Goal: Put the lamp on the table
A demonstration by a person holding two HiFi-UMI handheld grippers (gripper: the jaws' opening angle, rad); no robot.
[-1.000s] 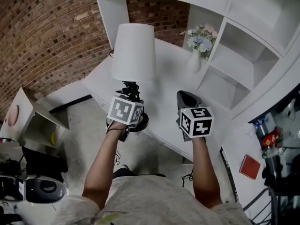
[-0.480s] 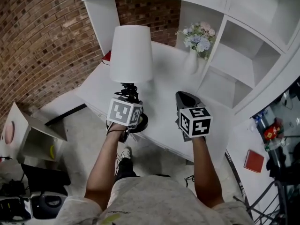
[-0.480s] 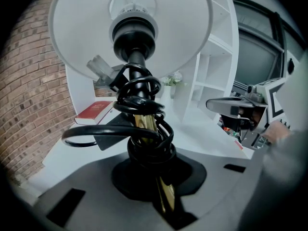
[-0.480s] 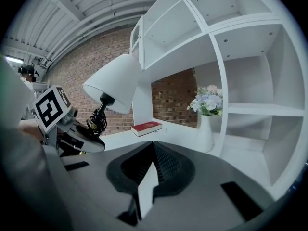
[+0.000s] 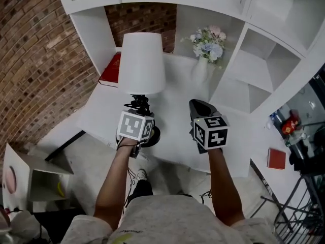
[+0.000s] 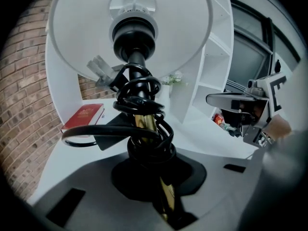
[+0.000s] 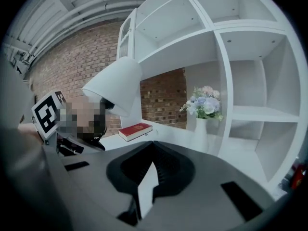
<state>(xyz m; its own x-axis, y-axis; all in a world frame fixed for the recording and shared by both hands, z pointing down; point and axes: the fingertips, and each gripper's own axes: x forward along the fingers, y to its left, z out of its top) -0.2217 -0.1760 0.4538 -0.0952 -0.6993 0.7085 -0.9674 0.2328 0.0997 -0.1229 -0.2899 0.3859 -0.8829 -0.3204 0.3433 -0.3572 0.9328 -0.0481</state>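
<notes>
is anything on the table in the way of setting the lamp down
Nothing visible does. The lamp, held in the left tongs, has bare table ahead; the red book lies far left and the flower vase stands back right.

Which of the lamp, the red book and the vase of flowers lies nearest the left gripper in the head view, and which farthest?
1. The lamp, held in the left gripper.
2. The red book, back left on the table.
3. The vase of flowers, back right by the shelves.
</notes>
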